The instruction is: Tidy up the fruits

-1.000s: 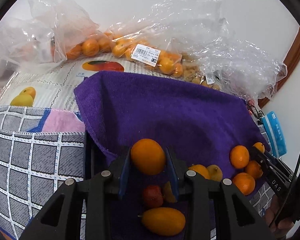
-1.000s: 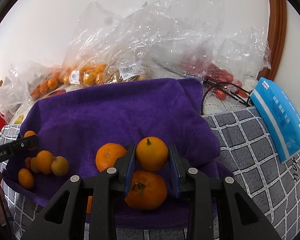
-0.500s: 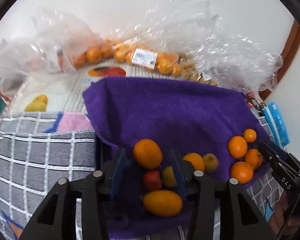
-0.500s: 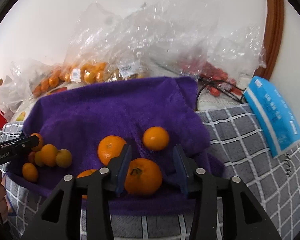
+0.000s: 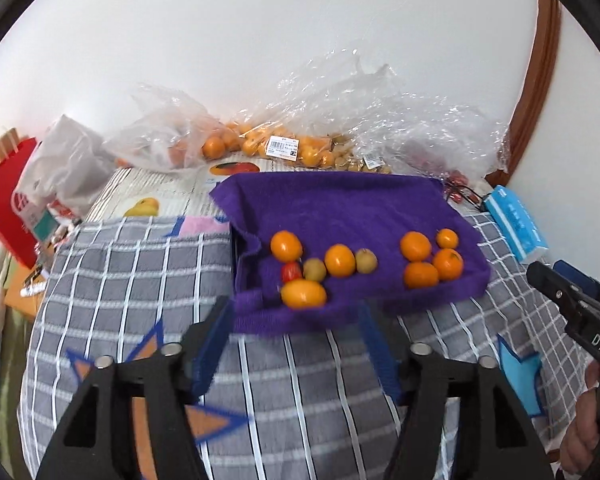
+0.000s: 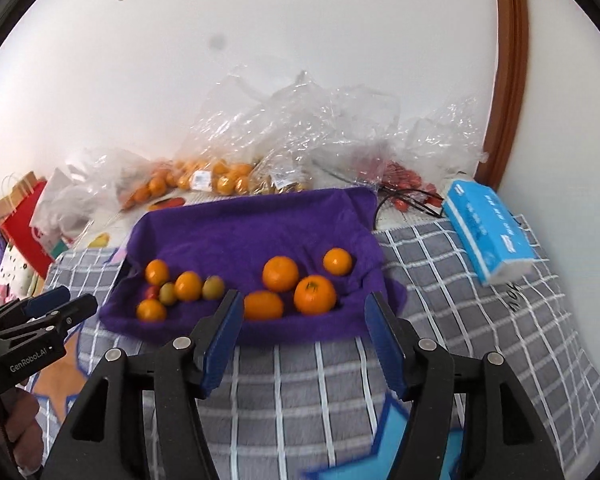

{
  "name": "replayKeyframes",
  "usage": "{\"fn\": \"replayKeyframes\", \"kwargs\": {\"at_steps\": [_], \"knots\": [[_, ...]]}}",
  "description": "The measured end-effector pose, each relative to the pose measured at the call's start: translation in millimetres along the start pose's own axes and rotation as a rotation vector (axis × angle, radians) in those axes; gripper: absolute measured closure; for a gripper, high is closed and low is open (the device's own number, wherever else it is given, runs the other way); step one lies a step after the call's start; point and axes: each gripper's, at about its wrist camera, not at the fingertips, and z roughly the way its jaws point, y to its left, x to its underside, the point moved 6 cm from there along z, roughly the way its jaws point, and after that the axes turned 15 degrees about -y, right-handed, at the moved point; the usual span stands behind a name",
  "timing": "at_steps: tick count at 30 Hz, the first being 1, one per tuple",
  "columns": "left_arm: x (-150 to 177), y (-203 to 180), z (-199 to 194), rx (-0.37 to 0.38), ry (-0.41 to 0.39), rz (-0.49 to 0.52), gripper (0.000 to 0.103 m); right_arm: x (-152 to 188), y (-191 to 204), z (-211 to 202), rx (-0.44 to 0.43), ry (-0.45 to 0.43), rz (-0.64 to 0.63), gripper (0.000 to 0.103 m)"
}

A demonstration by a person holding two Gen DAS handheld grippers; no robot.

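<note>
Resting on the purple terry towel (image 6: 252, 236) are two clusters of fruit: four orange mandarins (image 6: 298, 282) near its front right corner, and small orange, yellow-green and red fruits (image 5: 320, 270) near its front left corner. Both the left gripper (image 5: 296, 350) and right gripper (image 6: 304, 336) have just been opening; each hangs open and empty over the grey checked blanket (image 6: 480, 340).

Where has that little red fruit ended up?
In the left wrist view the small red fruit lies on the purple towel, in the left cluster, tucked between an orange fruit and an oval one.
</note>
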Motion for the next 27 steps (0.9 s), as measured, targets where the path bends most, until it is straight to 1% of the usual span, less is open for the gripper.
{"fn": "replayKeyframes", "kwargs": {"at_steps": [3,4,5,6,7,9,12,14,17,19,27], "knots": [[5.3,-1.9,-26.3,-0.002,-0.031,-0.013,0.029,7.4,0.9,-25.1,0.025,-0.004,-0.015,0.041],[6.6,-1.9,-34.8,-0.008,-0.046,-0.012,0.026,9.1,0.6,-32.7,0.025,-0.010,-0.015,0.038],[8.2,-2.0,-43.3,-0.015,-0.059,-0.011,0.025,11.4,0.0,-41.2,0.029,-0.013,-0.013,0.034],[9.5,-2.0,-51.8,-0.022,-0.070,-0.010,0.023,13.5,-0.4,-49.6,0.027,-0.022,-0.005,0.023],[11.0,-1.9,-57.9,-0.026,-0.077,-0.008,0.022,15.2,-0.4,-57.9,0.018,-0.035,0.003,0.015],[12.6,-3.1,-68.4,-0.029,-0.087,-0.003,0.022,18.1,-0.5,-73.2,0.005,-0.058,0.005,0.010],[13.9,-5.8,-86.4,-0.045,-0.118,0.003,0.021,22.3,-2.2,-90.7,0.028,-0.076,-0.013,0.004],[14.0,-7.7,-98.0,-0.059,-0.146,0.016,0.019,25.3,-5.0,-98.0,0.033,-0.072,-0.003,0.004],[14.9,-11.5,-111.5,-0.069,-0.173,0.032,0.019,28.6,-7.2,-110.4,0.020,-0.080,0.010,0.004],[16.2,-15.0,-118.5,-0.072,-0.186,0.039,0.019,30.4,-7.0,-117.8,0.032,-0.084,0.001,0.004],[16.1,-25.5,-132.2,-0.047,-0.198,0.039,0.019,31.8,-12.3,-138.2,0.053,-0.099,0.018,0.004]]}}
